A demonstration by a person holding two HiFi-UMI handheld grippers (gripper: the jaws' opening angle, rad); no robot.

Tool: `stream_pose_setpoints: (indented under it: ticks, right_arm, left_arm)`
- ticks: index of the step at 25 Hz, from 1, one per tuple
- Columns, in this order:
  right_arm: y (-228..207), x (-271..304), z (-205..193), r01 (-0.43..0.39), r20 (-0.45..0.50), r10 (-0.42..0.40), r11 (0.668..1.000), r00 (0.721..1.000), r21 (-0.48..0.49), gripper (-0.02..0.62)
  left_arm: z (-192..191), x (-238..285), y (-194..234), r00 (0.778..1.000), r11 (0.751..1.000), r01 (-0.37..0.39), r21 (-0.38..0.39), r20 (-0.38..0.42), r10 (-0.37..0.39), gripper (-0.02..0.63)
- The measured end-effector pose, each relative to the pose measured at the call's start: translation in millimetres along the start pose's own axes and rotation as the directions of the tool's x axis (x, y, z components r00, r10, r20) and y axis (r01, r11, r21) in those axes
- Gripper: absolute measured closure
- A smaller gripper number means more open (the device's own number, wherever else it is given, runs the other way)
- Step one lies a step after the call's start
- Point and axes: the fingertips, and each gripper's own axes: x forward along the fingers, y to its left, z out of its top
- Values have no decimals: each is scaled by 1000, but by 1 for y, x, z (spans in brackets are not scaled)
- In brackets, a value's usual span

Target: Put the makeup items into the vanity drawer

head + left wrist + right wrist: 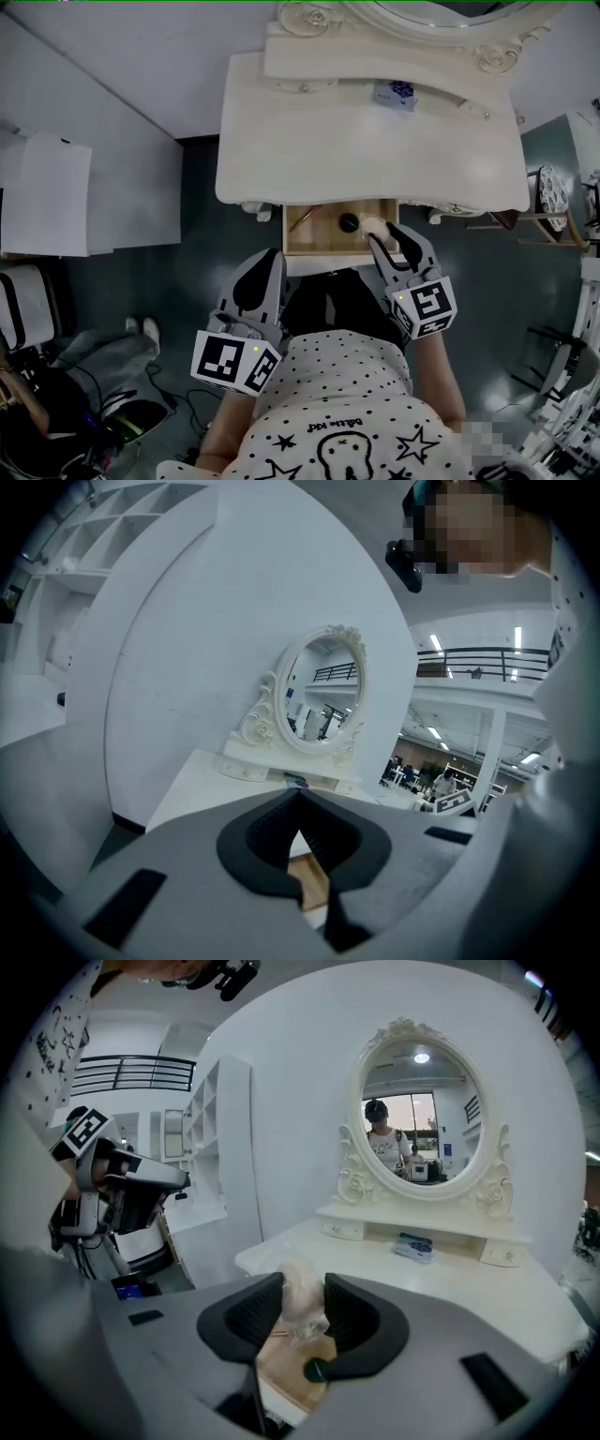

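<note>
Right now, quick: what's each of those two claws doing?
Left gripper: closed, empty.
Right gripper: closed on a pale plastic-wrapped item over the open drawer.

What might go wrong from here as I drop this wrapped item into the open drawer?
The pale wrapped item is held through loose wrap by the right gripper, so it may slip early. It hangs by the right end of the drawer and could catch the wall or fall outside. It might also knock the dark round item inside.
</note>
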Motion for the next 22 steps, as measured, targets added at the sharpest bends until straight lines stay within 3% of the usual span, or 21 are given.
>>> stream_pose_setpoints:
  ticks: [5,14,22]
  right_arm:
    - [4,34,-23,-54,-71,51,998,996,-37,445]
    - [8,81,-61,-119,-191,103,990,976,-75,445]
    - [18,108,-102,-186,-312,153,980,938,-78,445]
  left_arm:
    - [-1,2,16,999,999,-40,-8,4,40,609]
    - [-22,17,25,999,999,-30,-38,-41,28,609]
    - [-39,27,24,996,998,-9,-64,-91,3,609]
